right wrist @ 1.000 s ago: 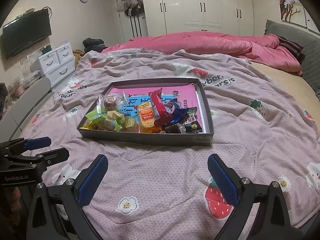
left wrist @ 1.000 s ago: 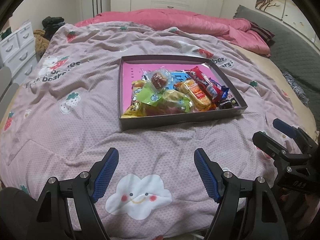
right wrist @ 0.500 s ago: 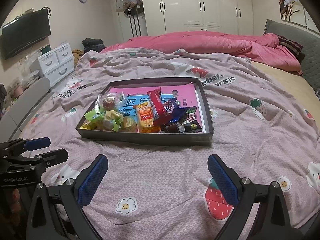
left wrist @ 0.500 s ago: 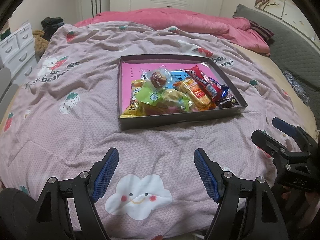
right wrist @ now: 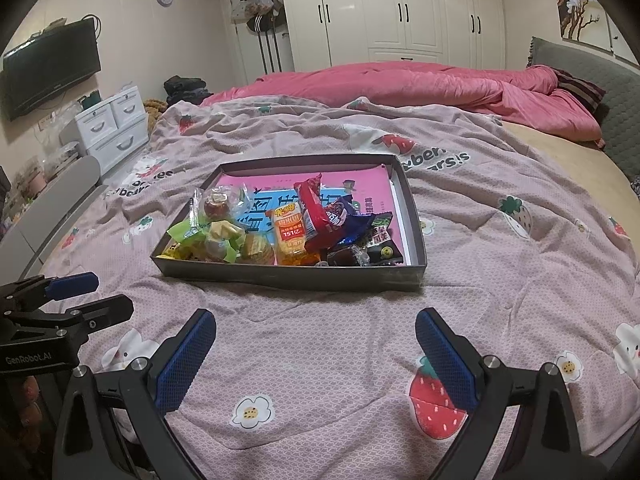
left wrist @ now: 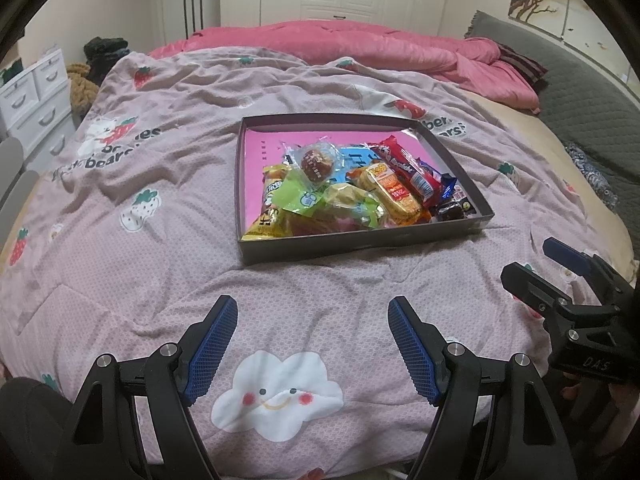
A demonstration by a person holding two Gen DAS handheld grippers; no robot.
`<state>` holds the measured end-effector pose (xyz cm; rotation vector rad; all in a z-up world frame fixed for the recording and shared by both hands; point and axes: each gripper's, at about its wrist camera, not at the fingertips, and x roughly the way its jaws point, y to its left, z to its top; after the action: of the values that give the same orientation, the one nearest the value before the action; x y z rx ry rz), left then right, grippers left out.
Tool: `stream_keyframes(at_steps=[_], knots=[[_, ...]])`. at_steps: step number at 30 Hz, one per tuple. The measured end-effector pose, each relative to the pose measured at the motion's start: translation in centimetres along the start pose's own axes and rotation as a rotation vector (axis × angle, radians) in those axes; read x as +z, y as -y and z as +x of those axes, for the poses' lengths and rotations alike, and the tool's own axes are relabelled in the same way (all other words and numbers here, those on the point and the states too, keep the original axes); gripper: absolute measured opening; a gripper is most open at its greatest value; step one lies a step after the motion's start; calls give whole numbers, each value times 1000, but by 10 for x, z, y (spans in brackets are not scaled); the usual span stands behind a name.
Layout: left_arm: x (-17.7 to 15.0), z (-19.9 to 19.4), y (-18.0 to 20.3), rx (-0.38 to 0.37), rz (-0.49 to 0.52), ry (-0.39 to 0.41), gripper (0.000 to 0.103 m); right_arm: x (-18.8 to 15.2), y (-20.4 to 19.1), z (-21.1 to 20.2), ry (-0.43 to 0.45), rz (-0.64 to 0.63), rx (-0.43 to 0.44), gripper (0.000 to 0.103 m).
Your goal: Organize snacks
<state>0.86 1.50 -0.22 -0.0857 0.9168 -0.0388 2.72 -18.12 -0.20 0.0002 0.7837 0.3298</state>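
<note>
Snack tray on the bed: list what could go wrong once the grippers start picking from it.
1. The shallow dark cardboard tray sits on a soft, wrinkled pink quilt; pressing down could tip or slide it.
2. The wrapped snacks overlap in a heap; pulling the long red packet may drag the dark blue packet out too.
3. The open left gripper and open right gripper hover side by side; reaching together, they might collide.

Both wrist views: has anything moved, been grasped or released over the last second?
Nothing visibly changed. The left gripper and right gripper hang open and empty over the quilt, short of the tray, and the snacks lie piled in it as before.
</note>
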Motion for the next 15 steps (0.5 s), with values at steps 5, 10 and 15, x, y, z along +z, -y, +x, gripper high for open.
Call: stream_keyframes(at_steps=[5,10,15], knots=[[0,0,0,-2,1,0,79,0,0,1,-3,-1,0,101],[0,1,-1,-1,-8,3,79,0,1,3,-5,-1,-3,101],[4,6,-4,25,-4,24,79,0,4,11,-18,-16,-42,101]])
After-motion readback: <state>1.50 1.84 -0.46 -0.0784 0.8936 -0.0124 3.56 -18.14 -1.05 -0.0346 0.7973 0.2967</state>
